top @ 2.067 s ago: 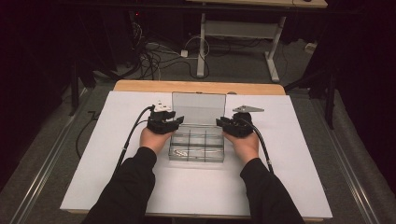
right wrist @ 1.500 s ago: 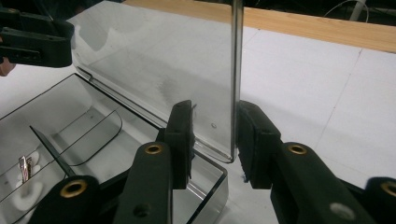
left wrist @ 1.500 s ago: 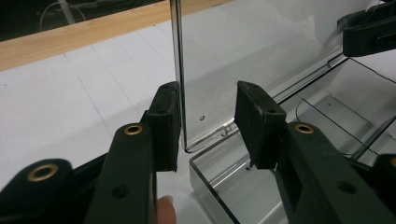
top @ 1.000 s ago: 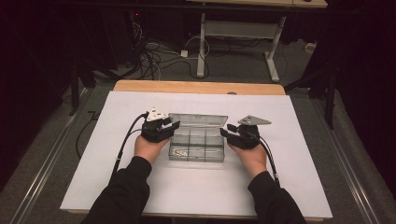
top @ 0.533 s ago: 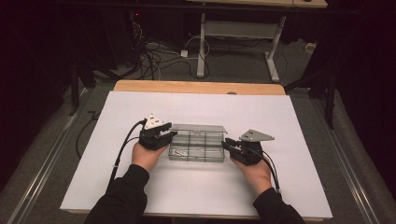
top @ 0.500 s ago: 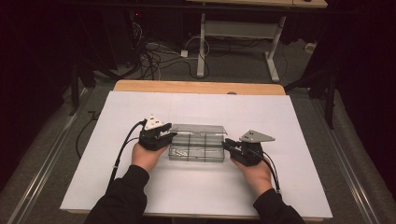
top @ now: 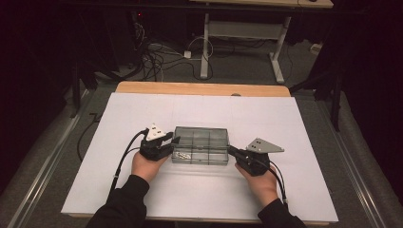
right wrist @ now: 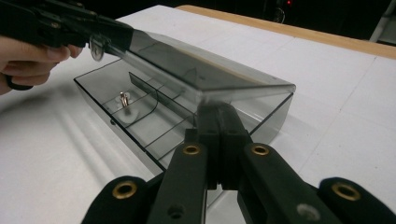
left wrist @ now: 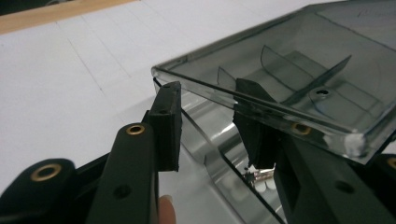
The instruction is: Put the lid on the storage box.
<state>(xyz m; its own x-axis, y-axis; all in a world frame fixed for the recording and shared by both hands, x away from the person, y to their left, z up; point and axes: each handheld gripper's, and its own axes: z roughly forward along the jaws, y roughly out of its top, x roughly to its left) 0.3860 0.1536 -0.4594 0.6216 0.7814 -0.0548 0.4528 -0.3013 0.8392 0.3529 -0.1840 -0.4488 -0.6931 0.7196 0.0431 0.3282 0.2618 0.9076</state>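
While the left gripper (left wrist: 210, 126) straddles the clear box (top: 200, 145) lid, jaws apart, the right gripper (right wrist: 219, 123) has just been closing. Its jaws are pressed together at the lid's edge.

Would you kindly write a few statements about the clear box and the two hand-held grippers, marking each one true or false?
1. The clear compartment box sits on the white table cover. True.
2. The lid is fully shut flat on the box. False: it is tilted, with a gap above the base.
3. The right hand-held gripper has its jaws closed together. True.
4. The left hand-held gripper is far from the box. False: it is at the box's end, one jaw under the lid.
5. The box holds small metal parts. True.
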